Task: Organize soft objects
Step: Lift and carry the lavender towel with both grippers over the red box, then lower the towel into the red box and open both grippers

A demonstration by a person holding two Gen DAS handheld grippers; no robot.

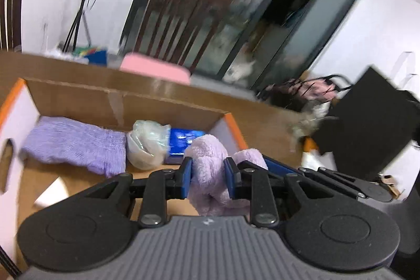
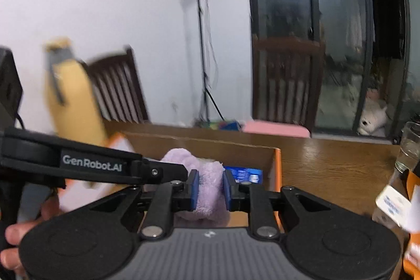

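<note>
Left tongs (image 1: 207, 176): pinched a bunched fold of the lilac fleece cloth (image 1: 207, 148) between the blue pads (image 1: 187, 179), the fold bulging above and below the grip.
Right tongs (image 2: 210, 186): pinched another part of the same cloth, just beside the left tongs, whose black arm crossed the right wrist view.
Cloth position: carried over the near right corner of the cardboard box (image 1: 78, 92), not yet resting on its floor.
Box contents: a purple knit piece (image 1: 73, 146) lay at the left, a clear plastic bag (image 1: 148, 143) in the middle, a blue packet (image 1: 183, 139) behind it; bare cardboard showed in front.
Advice for the step: both grips were best moved together and lowered onto that bare cardboard, clear of the bag, before either was let go.
Risk: a hanging fold could catch on the orange-edged box wall (image 1: 232, 122).
Surroundings: the box stood on a wooden counter (image 2: 328, 164); a drinking glass (image 2: 408, 146) stood at the counter's right, well apart.
</note>
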